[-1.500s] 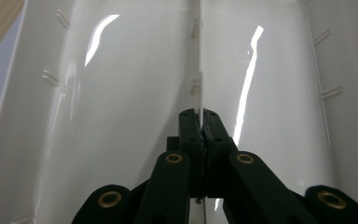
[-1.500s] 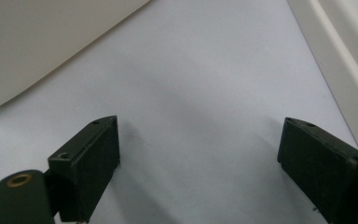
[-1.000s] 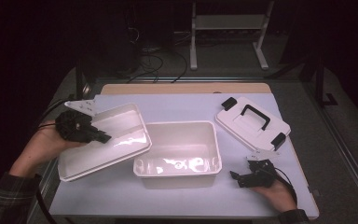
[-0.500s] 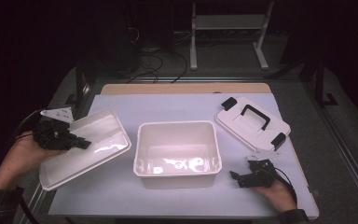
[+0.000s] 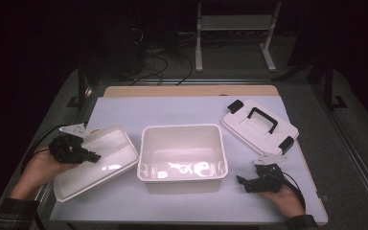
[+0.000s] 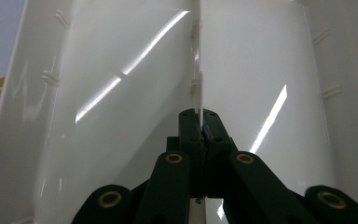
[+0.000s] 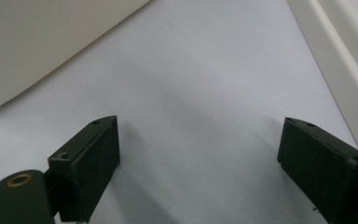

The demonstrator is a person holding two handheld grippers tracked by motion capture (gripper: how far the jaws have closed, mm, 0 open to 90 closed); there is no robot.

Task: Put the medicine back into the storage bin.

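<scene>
high view: lid beside tub

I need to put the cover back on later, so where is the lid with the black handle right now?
In the high view the lid lies flat at the table's far right, just beyond the white bin and above the right hand-held gripper.

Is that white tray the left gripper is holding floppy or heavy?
Probably stiff: the tray keeps its flat shape though the left hand-held gripper pinches only one thin wall. Likely light, since one grip carries it. Its glossy plastic looks slippery, so it might slide.
</scene>
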